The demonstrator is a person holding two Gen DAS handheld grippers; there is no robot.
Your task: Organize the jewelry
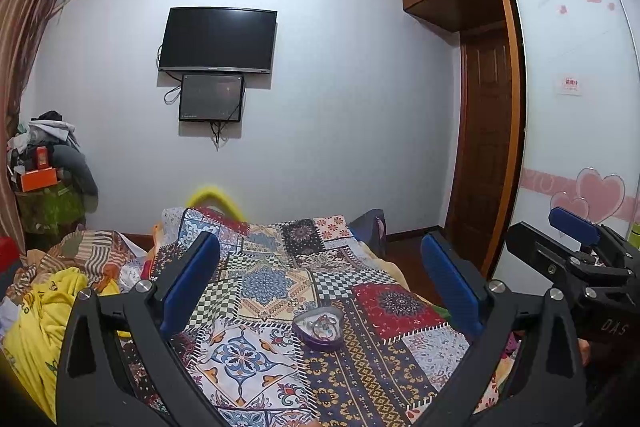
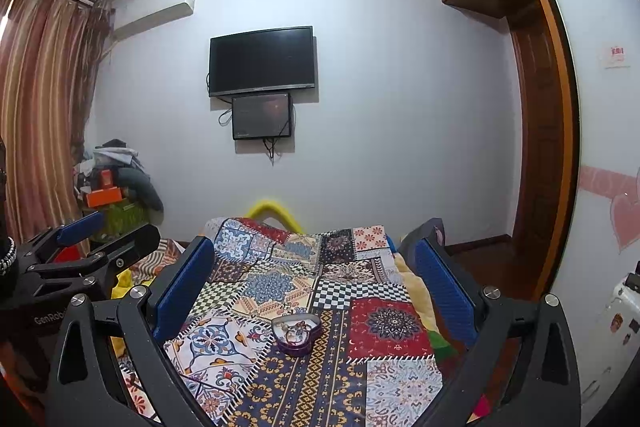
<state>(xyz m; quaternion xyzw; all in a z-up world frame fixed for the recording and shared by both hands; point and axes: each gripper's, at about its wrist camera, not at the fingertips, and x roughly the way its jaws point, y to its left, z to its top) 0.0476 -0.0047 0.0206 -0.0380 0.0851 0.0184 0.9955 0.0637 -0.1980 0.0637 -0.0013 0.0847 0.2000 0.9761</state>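
Jewelry is the job here, and it lies out on a bed under a patchwork bedspread. Both tongs, left and right, hover above it with jaws spread wide, grasping nothing. Between them sits a heart-shaped tin, lid off, with small pieces heaped inside. That fits either sorting about to start or everything already gathered in.

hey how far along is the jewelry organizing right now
Barely started, it seems. Done: some jewelry already lies in the open heart-shaped purple box on the patchwork bedspread; individual pieces are too small to tell. In hand: nothing; the left gripper and right gripper are open and empty. Left: reaching the box; no lid or loose jewelry is visible.
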